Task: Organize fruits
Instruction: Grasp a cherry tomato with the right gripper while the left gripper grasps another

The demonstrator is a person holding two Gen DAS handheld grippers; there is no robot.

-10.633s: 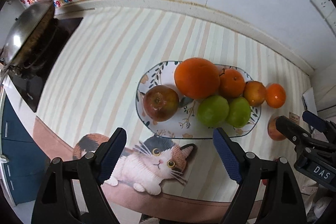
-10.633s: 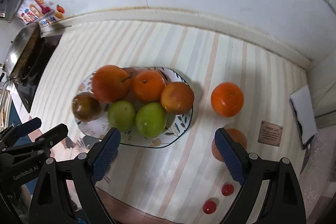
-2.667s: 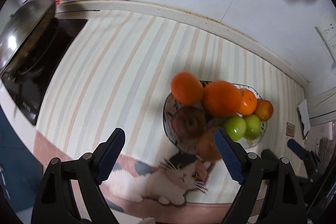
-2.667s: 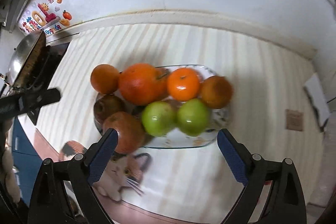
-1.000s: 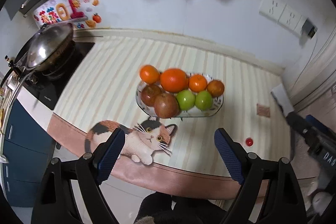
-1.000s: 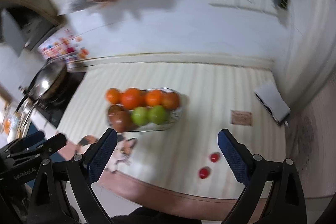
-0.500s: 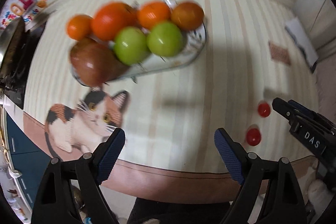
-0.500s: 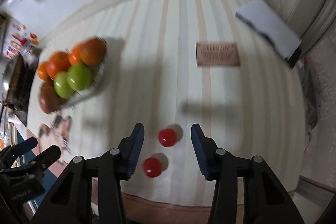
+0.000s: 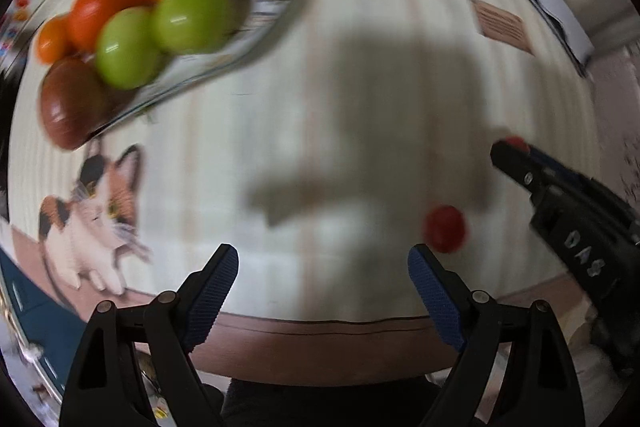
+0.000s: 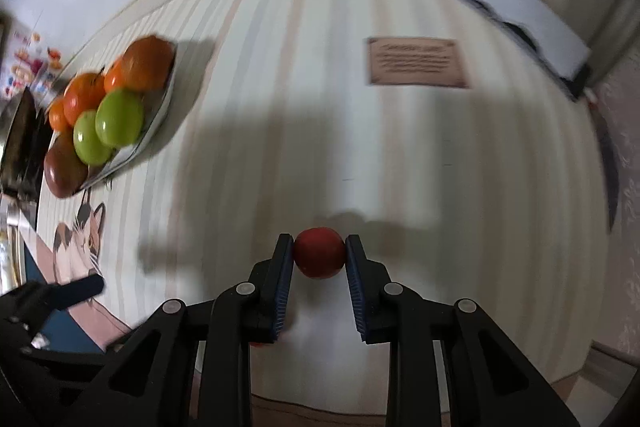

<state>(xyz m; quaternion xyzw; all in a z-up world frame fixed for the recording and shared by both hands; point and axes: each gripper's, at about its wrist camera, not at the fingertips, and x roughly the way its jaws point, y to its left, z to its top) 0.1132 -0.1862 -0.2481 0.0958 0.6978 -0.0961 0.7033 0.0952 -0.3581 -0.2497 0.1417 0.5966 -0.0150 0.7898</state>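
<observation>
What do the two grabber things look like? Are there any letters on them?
Both are black plastic with round silver rivets. Each gripper, left gripper and right gripper, has two fingers faced with ribbed blue pads. White letters "DAS" mark the right one's side. No cables or sleeves show.

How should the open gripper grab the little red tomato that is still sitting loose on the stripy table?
Grip the small round red tomato across its widest middle, coming straight down from above. It is a smooth ball lying free on the flat striped tablecloth, so the open left gripper jaws fit either side.

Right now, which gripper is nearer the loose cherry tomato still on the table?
Left. The left gripper, open, has the loose cherry tomato just beyond its fingertip; the right gripper is shut on the other tomato.
</observation>
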